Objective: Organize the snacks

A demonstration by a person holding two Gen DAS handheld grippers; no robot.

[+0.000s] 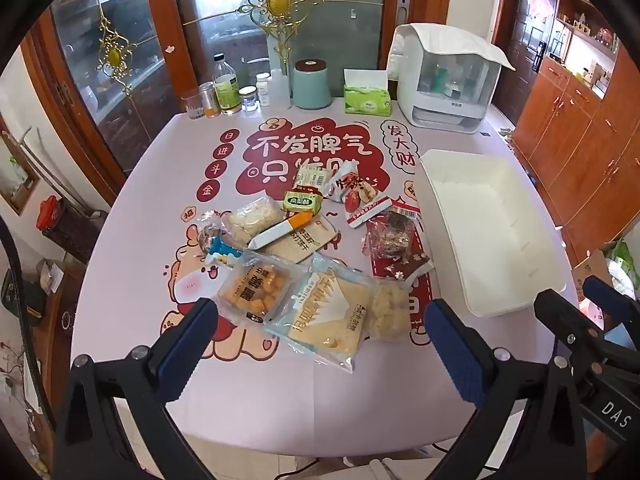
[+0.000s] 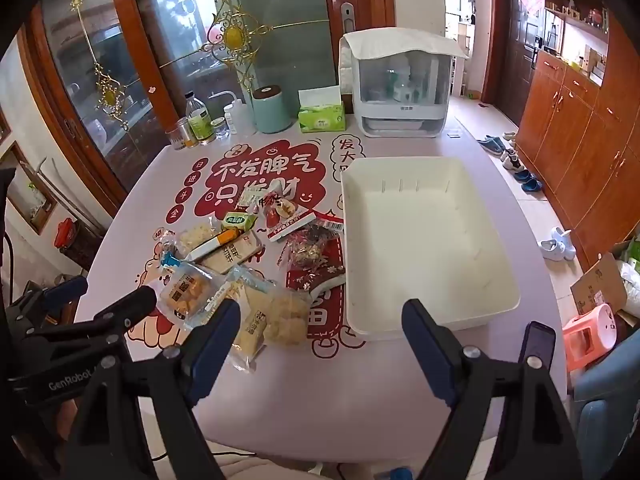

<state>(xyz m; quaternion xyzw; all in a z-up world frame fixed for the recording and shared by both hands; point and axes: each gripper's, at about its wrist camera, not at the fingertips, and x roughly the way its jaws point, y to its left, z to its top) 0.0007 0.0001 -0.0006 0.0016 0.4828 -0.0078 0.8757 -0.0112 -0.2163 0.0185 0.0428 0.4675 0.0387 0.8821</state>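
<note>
A pile of snacks (image 1: 304, 256) lies in the middle of the table (image 1: 132, 240), on a pink cloth with red characters and cartoon figures. Just to the right of the pile stands a white bin (image 2: 424, 240), and nothing is inside it. No packet touches the inside of the bin; the red packet (image 1: 394, 240) lies closest, just beside its left wall.

At the near edge of the pile are three packets: one with orange pieces (image 1: 252, 288), a wide clear one with pale wafers (image 1: 324, 316), and a small one with puffed lumps (image 1: 390, 308). Farther back lie a green packet (image 1: 302, 202) and a long white and orange stick (image 1: 280, 230).

The left gripper (image 1: 320, 332) hangs above the near edge of the table, tilted down toward the pile. Its fingers are spread wide and hold nothing. The right gripper (image 2: 320, 340) hangs beside it, in front of the bin, also tilted down. Its fingers are spread too, and nothing is between them.

At the far edge of the table stand some bottles (image 1: 228, 88), a teal canister (image 1: 312, 84), a tissue box (image 1: 366, 98) and a white cabinet (image 1: 444, 80).
</note>
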